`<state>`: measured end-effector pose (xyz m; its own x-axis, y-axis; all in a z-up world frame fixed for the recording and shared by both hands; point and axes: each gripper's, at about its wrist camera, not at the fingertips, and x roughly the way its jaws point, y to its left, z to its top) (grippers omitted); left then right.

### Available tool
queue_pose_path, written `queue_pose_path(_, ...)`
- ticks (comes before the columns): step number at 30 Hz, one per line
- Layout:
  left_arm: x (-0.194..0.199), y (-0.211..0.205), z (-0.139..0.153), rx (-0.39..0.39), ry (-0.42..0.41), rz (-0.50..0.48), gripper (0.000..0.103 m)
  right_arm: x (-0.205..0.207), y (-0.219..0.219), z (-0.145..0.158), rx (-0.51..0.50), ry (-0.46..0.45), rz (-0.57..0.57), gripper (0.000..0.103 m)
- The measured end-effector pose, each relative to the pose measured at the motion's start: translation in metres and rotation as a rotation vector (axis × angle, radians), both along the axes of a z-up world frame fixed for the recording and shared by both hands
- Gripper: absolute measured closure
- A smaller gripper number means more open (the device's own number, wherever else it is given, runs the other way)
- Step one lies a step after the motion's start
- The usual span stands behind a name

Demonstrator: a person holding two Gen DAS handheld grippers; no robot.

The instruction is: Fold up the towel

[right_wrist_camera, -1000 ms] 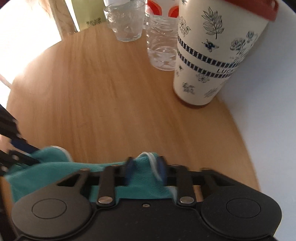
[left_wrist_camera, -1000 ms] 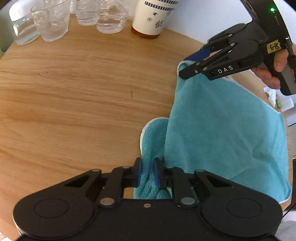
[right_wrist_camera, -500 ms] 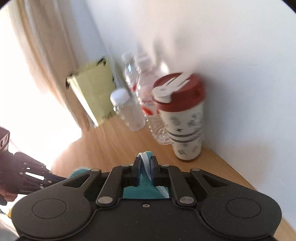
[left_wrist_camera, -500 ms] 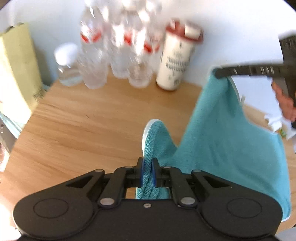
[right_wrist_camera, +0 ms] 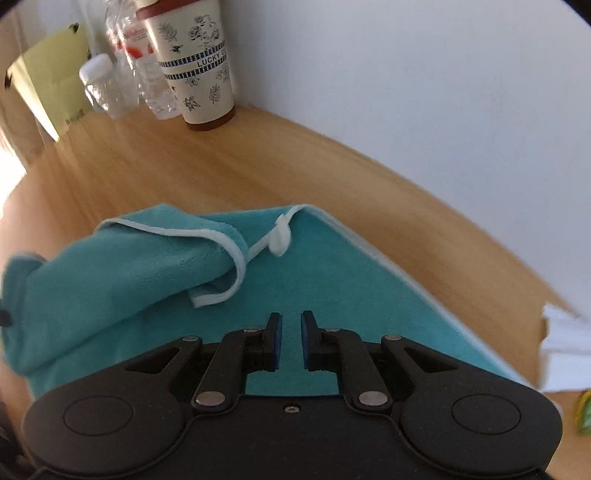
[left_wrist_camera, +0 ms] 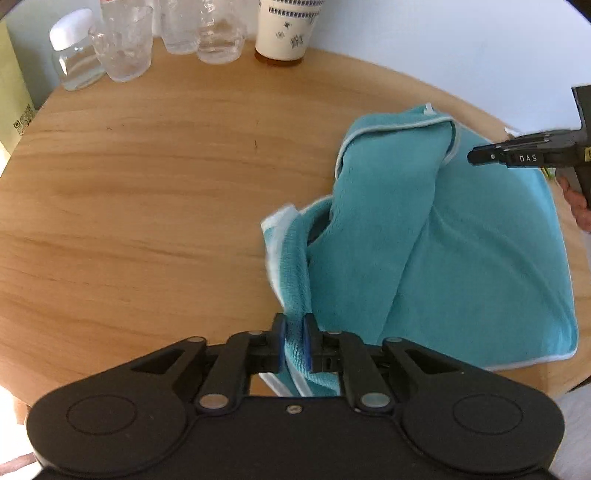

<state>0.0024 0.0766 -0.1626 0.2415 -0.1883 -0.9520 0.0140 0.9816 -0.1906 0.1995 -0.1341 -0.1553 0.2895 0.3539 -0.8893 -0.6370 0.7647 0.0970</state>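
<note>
Glassware (left_wrist_camera: 122,48) and clear bottles stand at the far left rim of the round wooden table (left_wrist_camera: 147,184), with a floral paper cup (left_wrist_camera: 282,33) just right of them against the wall; none of these touches the cloth. Left gripper (left_wrist_camera: 294,338), low in the left wrist view, has its blue pads pressed together on a bunched, white-piped corner of the teal towel (left_wrist_camera: 461,258); that corner rises off the wood in a twisted strand. Towel body lies to the right of this grip, on the right part of the table. One portion is doubled over onto the flat layer, forming a loose, rumpled ridge with its edge curling rather than lying flush. Right gripper (right_wrist_camera: 290,338), seen in its own view, hovers over the flat layer with its pads parted and nothing between them; a white loop tag (right_wrist_camera: 279,240) sits ahead of it at the far corner. In the left wrist view the same tool enters from the right edge, held by a hand (left_wrist_camera: 578,199), its tips just beside the folded ridge.

Judged progress: a first fold is laid on the right side only. The left corner is not yet set down, edges are not aligned, and the ridge wants smoothing before any second fold.
</note>
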Motion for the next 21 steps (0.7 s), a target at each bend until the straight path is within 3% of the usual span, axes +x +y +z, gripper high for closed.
queue_pose_path(1,0.0,0.003,0.001,-0.001,-0.001,-0.001,0.083,0.002,0.003,0.008,0.032,-0.007,0.007,0.087)
queue_pose_path(2,-0.001,0.006,0.002,-0.001,-0.003,-0.002,0.073,0.004,0.004,0.012,0.053,-0.011,0.011,0.082)
queue_pose_path(4,0.0,0.015,0.006,0.003,-0.021,0.027,0.067,0.005,0.011,0.021,0.082,-0.021,0.031,0.065)
queue_pose_path(9,0.006,0.034,0.011,0.02,-0.061,0.102,0.061,0.001,0.069,0.033,0.079,-0.082,0.206,0.064)
queue_pose_path(14,0.025,0.055,0.002,0.05,-0.076,0.138,0.06,-0.014,0.126,0.018,-0.077,-0.136,0.431,0.064)
queue_pose_path(17,0.035,0.054,-0.006,0.057,-0.068,0.108,0.06,-0.015,0.132,0.012,-0.144,-0.161,0.449,0.064)
queue_pose_path(21,0.045,0.05,-0.016,0.039,-0.058,0.083,0.06,-0.006,0.108,0.012,-0.161,-0.138,0.354,0.064)
